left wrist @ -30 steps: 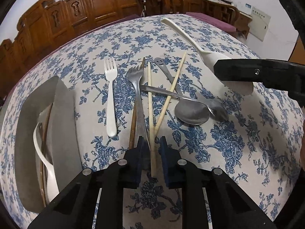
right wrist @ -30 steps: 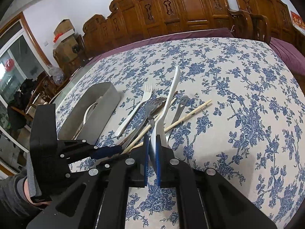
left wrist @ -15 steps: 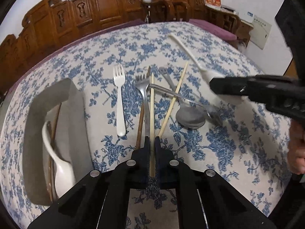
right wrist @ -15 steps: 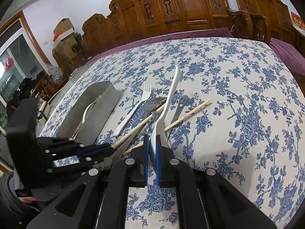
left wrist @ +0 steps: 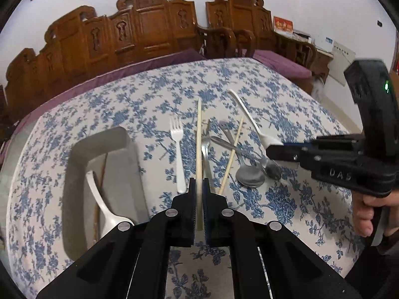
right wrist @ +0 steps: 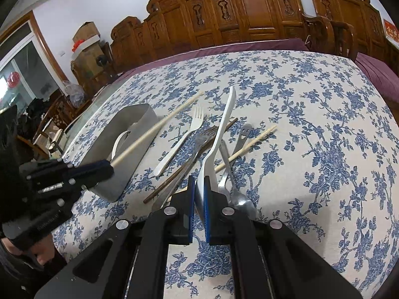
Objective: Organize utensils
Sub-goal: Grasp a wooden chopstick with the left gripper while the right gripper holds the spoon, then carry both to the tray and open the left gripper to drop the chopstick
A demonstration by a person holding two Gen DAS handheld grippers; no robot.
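table: round top under blue floral cloth (left wrist: 286, 104); carved wooden chairs (left wrist: 149, 32) ringed the far edge, well apart from the work; wide bare cloth to the right of the pile and in front of both tools
tray: grey utensil tray (left wrist: 104, 139) sat left of the pile; it held a white spoon (left wrist: 99, 199) and one dark stick along its left side, kind unclear; most of its floor looked free, so drop room judged ample
pile: not yet sorted; white fork (left wrist: 178, 154), metal fork (left wrist: 205, 154), two metal spoons (left wrist: 250, 178), dark chopstick (right wrist: 184, 167) and a second pale chopstick (left wrist: 232, 154) lay crossed on the cloth
progress: early, judged; two items in tray, two in grips, about six left
left gripper (left wrist: 198, 186): clenched on a pale chopstick (left wrist: 198, 137), lifted clear of the pile; its far tip pointed over the tray rim in the right view
right gripper (right wrist: 198, 186): clamped on the bowl end of a long white spoon (right wrist: 224, 124); handle slanted up over the pile
risk: tray's right wall stood near the pile; swinging a long stick could clip it, judged
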